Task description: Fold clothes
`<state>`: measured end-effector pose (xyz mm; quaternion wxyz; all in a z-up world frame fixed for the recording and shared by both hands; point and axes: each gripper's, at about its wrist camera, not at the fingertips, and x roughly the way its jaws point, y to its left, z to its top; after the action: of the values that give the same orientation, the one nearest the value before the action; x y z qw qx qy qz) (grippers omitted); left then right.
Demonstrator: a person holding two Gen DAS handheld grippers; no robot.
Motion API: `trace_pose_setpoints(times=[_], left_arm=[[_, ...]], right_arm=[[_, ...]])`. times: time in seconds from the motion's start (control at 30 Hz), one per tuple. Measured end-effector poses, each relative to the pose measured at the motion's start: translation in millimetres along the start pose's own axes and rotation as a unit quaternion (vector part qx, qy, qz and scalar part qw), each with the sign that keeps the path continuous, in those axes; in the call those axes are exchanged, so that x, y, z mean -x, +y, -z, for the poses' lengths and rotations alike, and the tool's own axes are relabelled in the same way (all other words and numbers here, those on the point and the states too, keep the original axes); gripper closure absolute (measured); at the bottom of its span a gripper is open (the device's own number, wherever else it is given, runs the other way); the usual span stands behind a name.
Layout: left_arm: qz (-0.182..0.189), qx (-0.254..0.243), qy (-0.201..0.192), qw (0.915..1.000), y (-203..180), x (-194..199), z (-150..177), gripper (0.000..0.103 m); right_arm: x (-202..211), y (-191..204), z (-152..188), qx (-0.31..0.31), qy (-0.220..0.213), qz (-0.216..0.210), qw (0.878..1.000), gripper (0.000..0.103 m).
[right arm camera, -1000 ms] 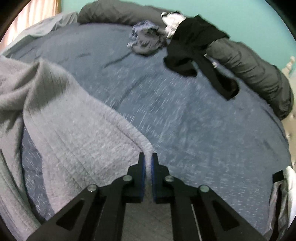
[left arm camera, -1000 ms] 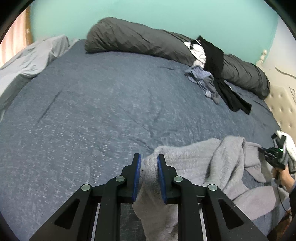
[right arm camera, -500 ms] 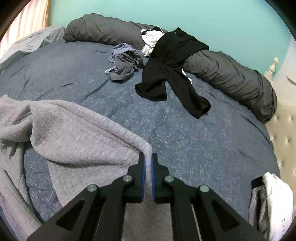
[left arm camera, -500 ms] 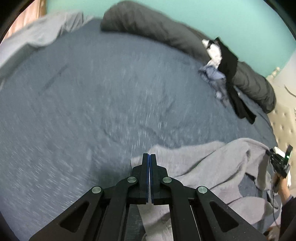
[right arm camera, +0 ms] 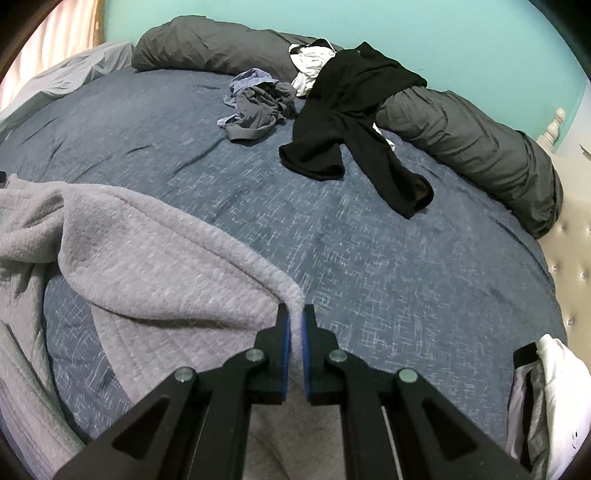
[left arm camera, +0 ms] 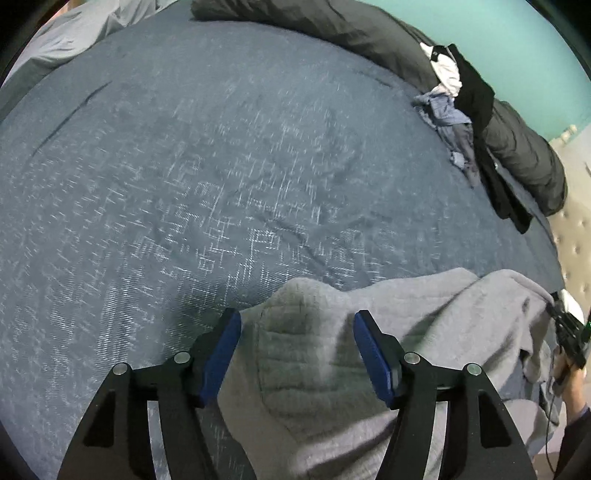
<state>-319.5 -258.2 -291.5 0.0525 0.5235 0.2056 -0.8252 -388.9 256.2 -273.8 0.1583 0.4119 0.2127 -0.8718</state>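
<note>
A light grey knit garment lies crumpled on the blue bedspread. My left gripper hovers low over one corner of it. Its jaws are opening, with the cloth lying slack between the blue pads and touching neither. In the right wrist view the same grey garment spreads to the left, and my right gripper is shut on its raised edge, holding a fold up off the bed. The right gripper, in a person's hand, also shows at the far right of the left wrist view.
A long dark grey bolster runs along the teal wall. A black garment, a grey-blue crumpled one and a white one lie near it. Pale grey bedding is at the far left. White clothing sits bottom right.
My left gripper sank toward the bed, closed fully on the grey garment's corner, then opened wide, letting the corner drop. The right gripper kept its grip and rose slightly.
</note>
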Motion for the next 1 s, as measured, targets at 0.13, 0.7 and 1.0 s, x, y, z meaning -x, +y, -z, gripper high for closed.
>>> trace_pose_setpoints(times=[0.13, 0.7, 1.0], left_arm=[[-0.015, -0.017, 0.003, 0.9997, -4, -13, 1, 0.063], [-0.041, -0.046, -0.117, 0.9912, -6, 97, -47, 0.091], [-0.065, -0.049, -0.081, 0.9934, -10, 46, -68, 0.085]], right_arm=[[1, 1, 1, 0.003, -0.002, -0.001, 1.0, 0.098], [17, -17, -33, -0.018, -0.033, 0.025, 0.999, 0.098], [-49, -12, -53, -0.039, 0.036, 0.073, 0.996, 0.097]])
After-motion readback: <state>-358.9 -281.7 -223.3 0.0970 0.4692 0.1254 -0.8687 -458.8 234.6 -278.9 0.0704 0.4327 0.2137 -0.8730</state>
